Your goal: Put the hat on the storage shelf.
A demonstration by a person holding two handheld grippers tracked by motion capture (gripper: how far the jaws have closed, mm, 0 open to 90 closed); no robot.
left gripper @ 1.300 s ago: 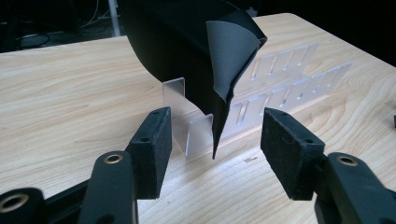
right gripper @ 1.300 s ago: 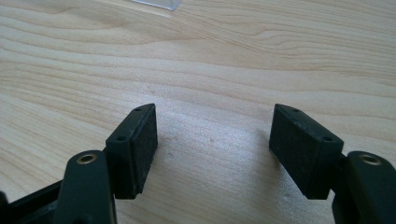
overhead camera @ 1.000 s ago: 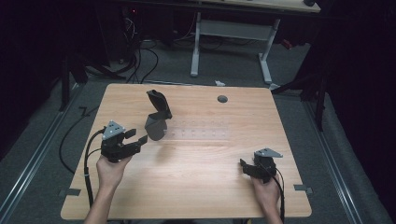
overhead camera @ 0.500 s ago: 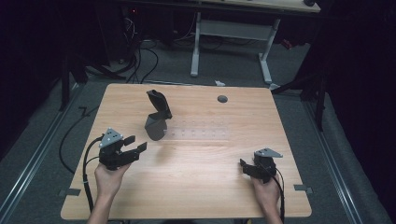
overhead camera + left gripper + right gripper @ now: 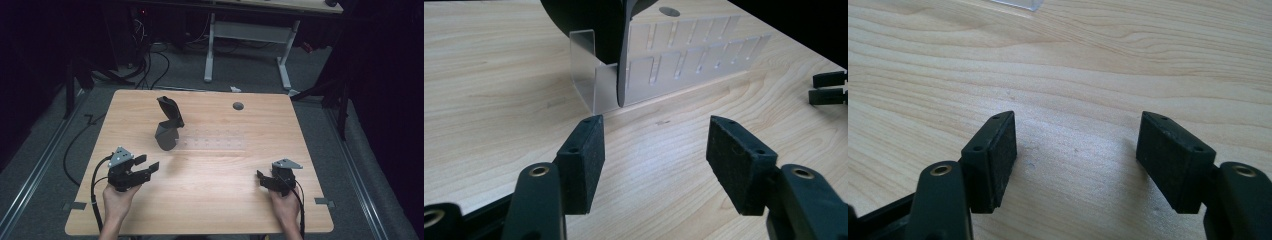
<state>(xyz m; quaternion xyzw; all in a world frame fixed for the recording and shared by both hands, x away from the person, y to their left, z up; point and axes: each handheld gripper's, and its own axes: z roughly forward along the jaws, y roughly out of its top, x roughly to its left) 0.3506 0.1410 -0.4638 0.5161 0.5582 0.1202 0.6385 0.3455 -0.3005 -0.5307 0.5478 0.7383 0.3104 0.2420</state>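
High view looks down on the table (image 5: 210, 200); both gripper views skim its wood close up.

High view: wooden table (image 5: 210, 210) moderately lit from above, surroundings near black, picture soft and grainy. Dark object (image 5: 169, 127) on table lacks surface detail. Gripper views: bright, even light, wood grain sharp at mid-distance; near jaws slightly soft. Clear plastic rack (image 5: 684, 65) shows pale sheen, faint soft shadows beneath.

the dark thing (image 5: 169, 125) stands at the left end of the clear rack (image 5: 212, 142), far on the table (image 5: 210, 210). the left gripper (image 5: 150, 167) is near it; the right gripper (image 5: 261, 178) is well apart, near right.
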